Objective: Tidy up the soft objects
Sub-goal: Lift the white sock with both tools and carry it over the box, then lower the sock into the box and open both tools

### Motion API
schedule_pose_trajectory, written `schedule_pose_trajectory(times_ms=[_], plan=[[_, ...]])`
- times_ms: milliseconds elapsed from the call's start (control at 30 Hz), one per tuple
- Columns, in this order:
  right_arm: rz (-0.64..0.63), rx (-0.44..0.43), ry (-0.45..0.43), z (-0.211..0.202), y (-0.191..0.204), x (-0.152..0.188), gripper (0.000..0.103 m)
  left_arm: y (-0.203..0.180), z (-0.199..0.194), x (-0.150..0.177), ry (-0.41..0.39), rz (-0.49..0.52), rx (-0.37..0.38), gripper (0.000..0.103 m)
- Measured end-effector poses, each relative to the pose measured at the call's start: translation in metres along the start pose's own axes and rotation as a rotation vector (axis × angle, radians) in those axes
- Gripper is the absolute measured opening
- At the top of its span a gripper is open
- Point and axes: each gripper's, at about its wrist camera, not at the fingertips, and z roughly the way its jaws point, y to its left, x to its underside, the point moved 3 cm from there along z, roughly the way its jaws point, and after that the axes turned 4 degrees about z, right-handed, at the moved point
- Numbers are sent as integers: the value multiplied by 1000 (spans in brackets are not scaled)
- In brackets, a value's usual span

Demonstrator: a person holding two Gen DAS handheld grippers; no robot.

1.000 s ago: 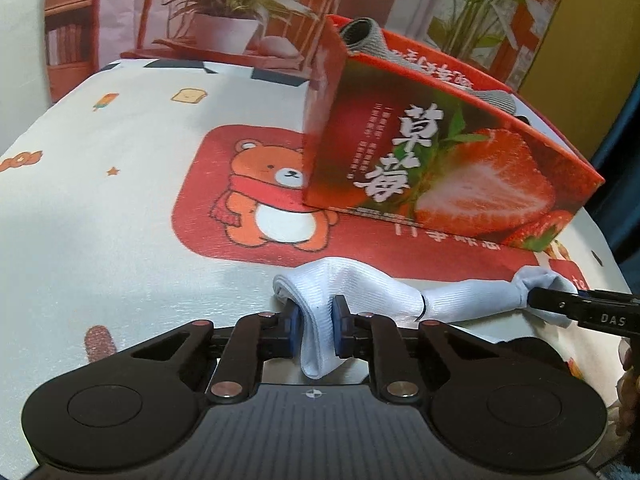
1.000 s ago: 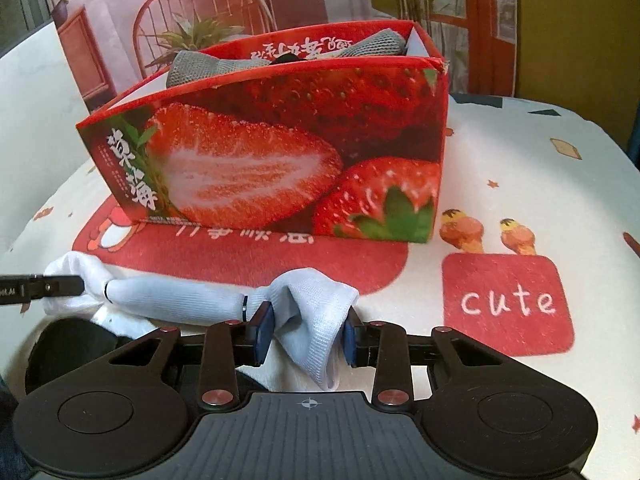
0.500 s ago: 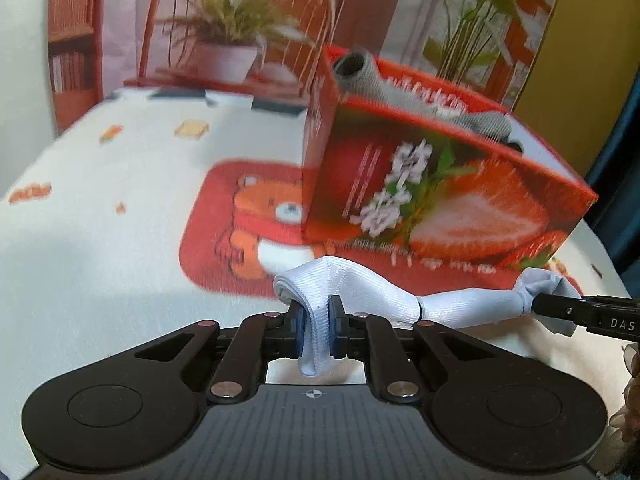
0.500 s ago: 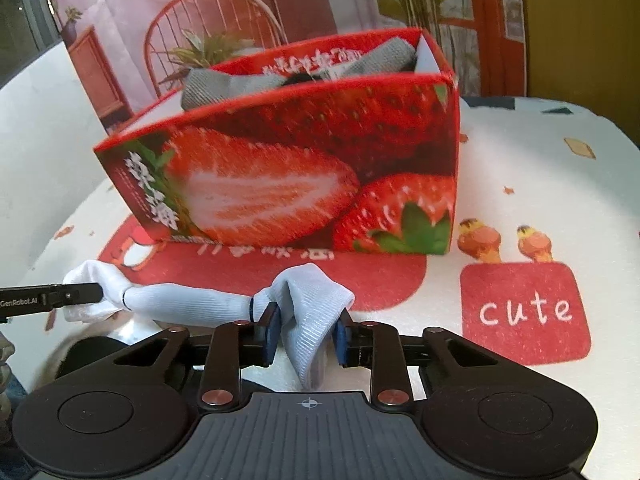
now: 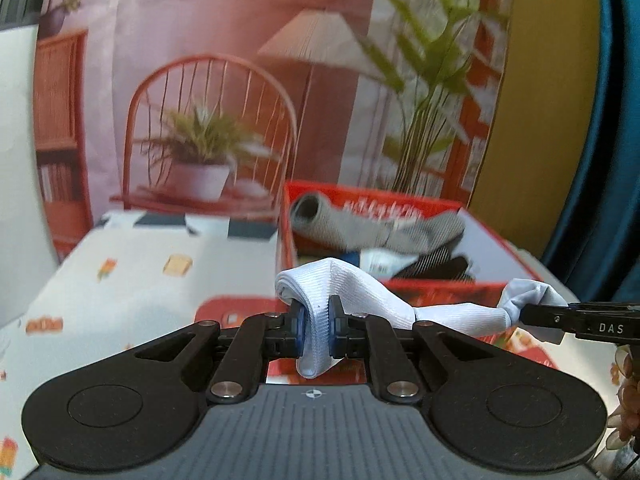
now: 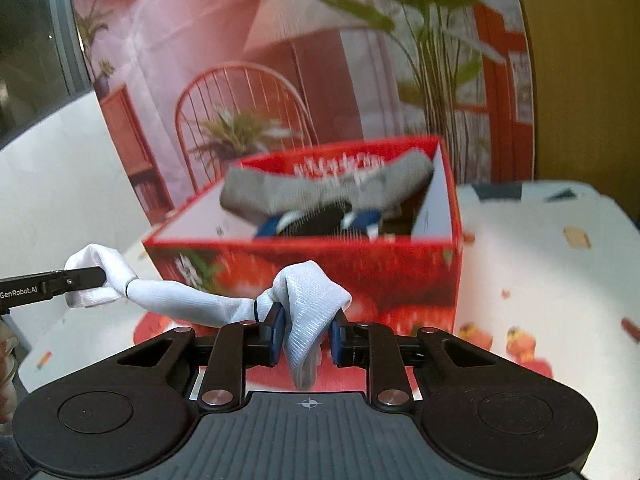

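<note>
The left gripper [image 5: 316, 330] was clamped on one end of the white sock [image 5: 448, 314]; the right gripper [image 6: 306, 332] had the other end between its pads [image 6: 277, 330], its jaws closing on the cloth – the sock hung stretched between the two, clear of the patterned tablecloth [image 5: 132, 280], just in front of the red strawberry box [image 6: 404, 276]; inside the box lay a grey sock [image 6: 320, 194] over darker items; beyond the box stood a printed backdrop [image 5: 240, 60]

Printed backdrop [image 5: 224, 40] of chair, lamp, plants, yellow wall [image 6: 580, 80], cartoon tablecloth [image 5: 132, 280]
</note>
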Motion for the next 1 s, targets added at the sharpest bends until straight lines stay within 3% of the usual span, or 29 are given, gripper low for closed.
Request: schedule_pose_trajectory(times_ms=[233,500,667,1000], plan=[[-21,-7,-77,-16,3,-35,20,-10,-5,-29,-60,25,23,12],[-49,11,-107,-15,-1,-66,20,-15,14,-47,-64,27,32,12],[-68,35,-95,-1,-6,-79,20,-16,37,-53,-19,21,39,12],[-120,84,-40,50,-16,-104,19,-23,76,-72,11,115,-8,12]])
